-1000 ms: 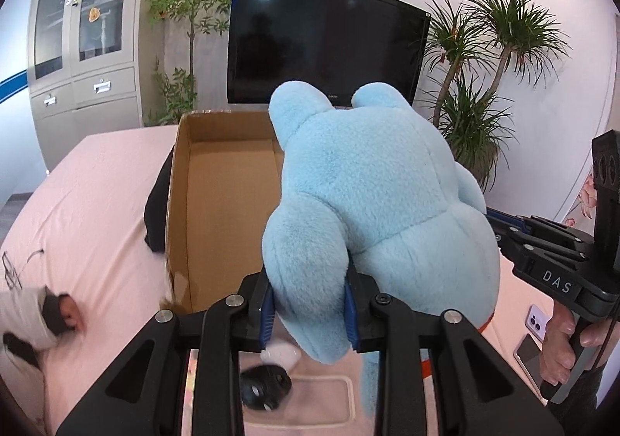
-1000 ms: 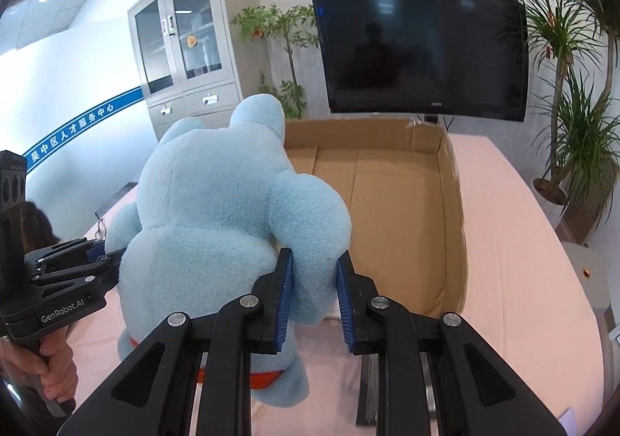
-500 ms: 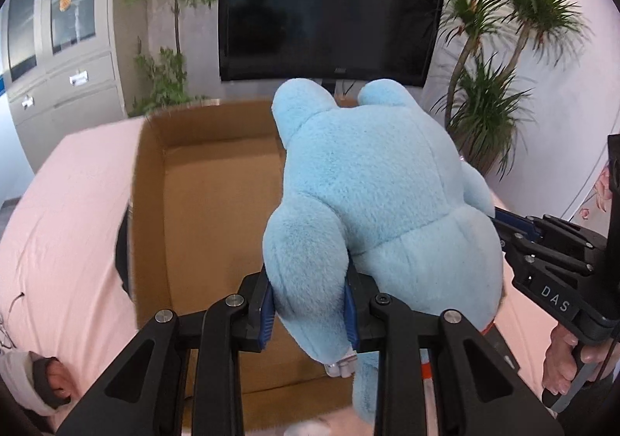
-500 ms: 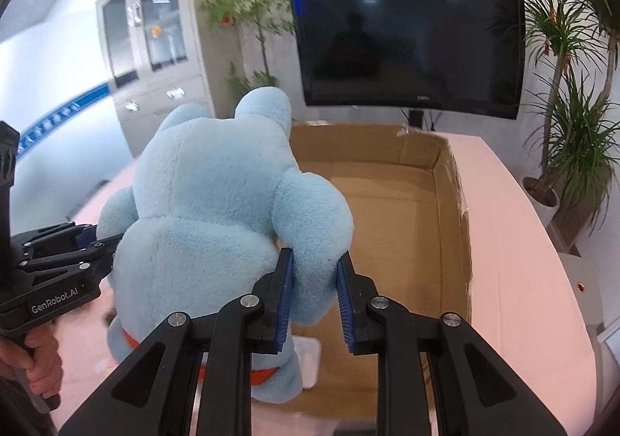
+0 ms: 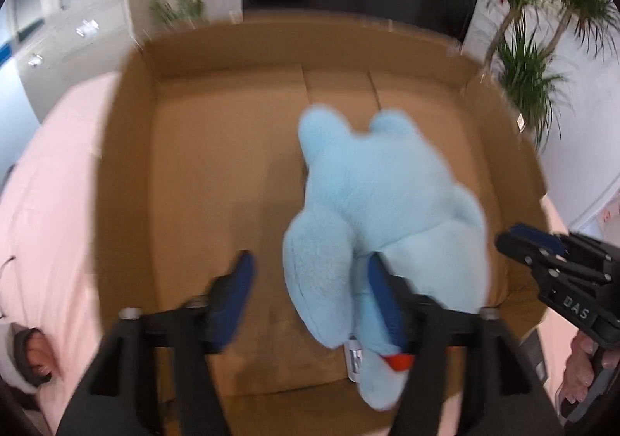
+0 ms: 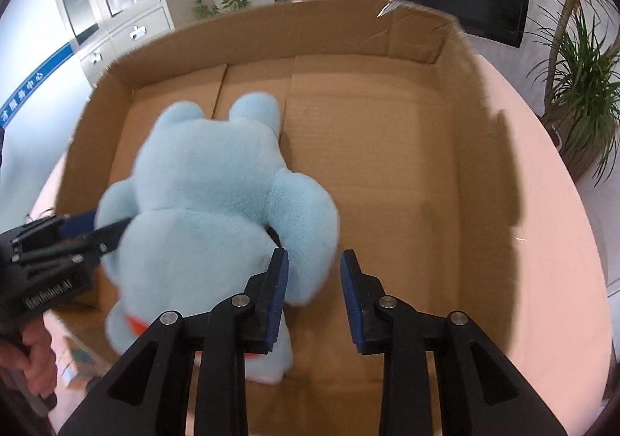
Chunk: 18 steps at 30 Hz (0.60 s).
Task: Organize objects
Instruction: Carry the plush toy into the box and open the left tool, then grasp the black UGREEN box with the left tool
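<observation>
Blue plush toy sits inside cardboard box, left of centre frame, long axis toward far wall. Both grippers' jaws apart: left gripper straddles one limb, right gripper just beside another.

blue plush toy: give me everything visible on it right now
The blue plush toy is pale blue, fluffy, with two rounded ears, stubby limbs and a red-orange band near its base. Seen from behind, it sits inside the cardboard box, toward the box's left side. Both the left gripper and right gripper are open around its limbs; the inner fingers look to brush the fur.
</observation>
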Tool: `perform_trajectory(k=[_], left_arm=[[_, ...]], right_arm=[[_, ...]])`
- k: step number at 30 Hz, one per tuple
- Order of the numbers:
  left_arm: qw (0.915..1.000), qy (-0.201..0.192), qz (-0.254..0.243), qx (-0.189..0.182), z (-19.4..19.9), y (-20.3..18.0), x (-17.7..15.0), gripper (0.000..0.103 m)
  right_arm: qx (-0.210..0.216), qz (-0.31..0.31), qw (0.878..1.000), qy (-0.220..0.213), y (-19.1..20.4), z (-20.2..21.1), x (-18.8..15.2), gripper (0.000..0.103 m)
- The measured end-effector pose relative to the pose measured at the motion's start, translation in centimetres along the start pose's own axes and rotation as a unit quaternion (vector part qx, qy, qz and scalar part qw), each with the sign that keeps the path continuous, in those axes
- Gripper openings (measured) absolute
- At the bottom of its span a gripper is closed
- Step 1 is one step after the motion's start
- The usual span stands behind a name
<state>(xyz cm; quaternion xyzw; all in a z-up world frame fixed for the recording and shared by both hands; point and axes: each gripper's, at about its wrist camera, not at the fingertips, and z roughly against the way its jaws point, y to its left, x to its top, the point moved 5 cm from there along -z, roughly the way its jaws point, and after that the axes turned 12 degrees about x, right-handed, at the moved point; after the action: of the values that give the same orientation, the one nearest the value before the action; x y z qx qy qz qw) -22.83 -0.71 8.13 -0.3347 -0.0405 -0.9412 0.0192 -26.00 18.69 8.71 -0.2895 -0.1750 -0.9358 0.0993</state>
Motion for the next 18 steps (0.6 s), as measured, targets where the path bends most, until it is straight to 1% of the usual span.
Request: perform_trajectory(k=[1,2,3,4,5,7,8,9,10,12,13,15,16,17,18], left_arm=[[0.9999,-0.017,0.0,-0.002,1.5,-0.2,-0.1,0.069],[0.9994,-0.032,-0.005,-0.012,3.4,-0.8,-0.5,0.07],[0.9991,-0.035,-0.009,-0.02,4.3,-1.1,-0.6,0.075],[0.9986,-0.039,-0.013,-0.033,5.7,-2.0,-1.4,0.078],[0.9981,-0.041,-0.016,-0.044,6.6,-2.7,-2.1,0.078],[0.9957,-0.031,-0.025,-0.083,8.4,-4.8,-4.5,0.078],[0.9937,-0.022,-0.03,-0.106,9.1,-5.9,-6.0,0.078],[0.9912,-0.014,-0.033,-0.127,9.4,-6.2,-7.0,0.078],[0.9875,-0.002,-0.04,-0.152,9.7,-7.6,-8.6,0.078],[0.9805,0.022,-0.05,-0.189,9.4,-10.0,-10.9,0.078],[0.9776,0.036,-0.059,-0.199,9.0,-11.4,-12.4,0.078],[0.9757,0.061,-0.077,-0.196,7.4,-13.6,-13.6,0.078],[0.9754,0.08,-0.076,-0.191,6.3,-14.3,-14.4,0.075],[0.9736,0.097,-0.07,-0.194,5.5,-14.8,-14.9,0.072],[0.9723,0.107,-0.069,-0.196,4.9,-15.1,-15.0,0.067]], right_arm=[[0.002,0.001,1.0,-0.01,-0.4,1.7,-0.1,0.028],[0.008,0.003,1.0,-0.02,-0.8,3.2,-0.3,0.037],[0.016,0.004,0.999,-0.029,-1.2,4.6,-0.8,0.045],[0.023,0.006,0.999,-0.04,-1.5,6.1,-1.4,0.062],[0.029,0.008,0.998,-0.053,-2.0,7.6,-2.1,0.071],[0.031,0.013,0.997,-0.069,-2.4,9.7,-4.1,0.073],[0.036,0.015,0.997,-0.067,-3.0,10.7,-5.7,0.073],[0.042,0.015,0.997,-0.064,-3.3,11.0,-6.6,0.073],[0.051,0.01,0.997,-0.061,-3.8,11.5,-8.0,0.073],[0.071,0.008,0.996,-0.054,-4.6,12.0,-11.3,0.073],[0.083,0.007,0.995,-0.05,-5.2,11.9,-13.1,0.073],[0.09,-0.002,0.995,-0.044,-6.3,11.3,-15.7,0.073],[0.097,-0.009,0.994,-0.041,-6.7,10.7,-16.7,0.073],[0.107,-0.016,0.993,-0.037,-7.0,10.2,-17.5,0.073],[0.118,-0.023,0.992,-0.029,-7.3,9.7,-18.6,0.073]])
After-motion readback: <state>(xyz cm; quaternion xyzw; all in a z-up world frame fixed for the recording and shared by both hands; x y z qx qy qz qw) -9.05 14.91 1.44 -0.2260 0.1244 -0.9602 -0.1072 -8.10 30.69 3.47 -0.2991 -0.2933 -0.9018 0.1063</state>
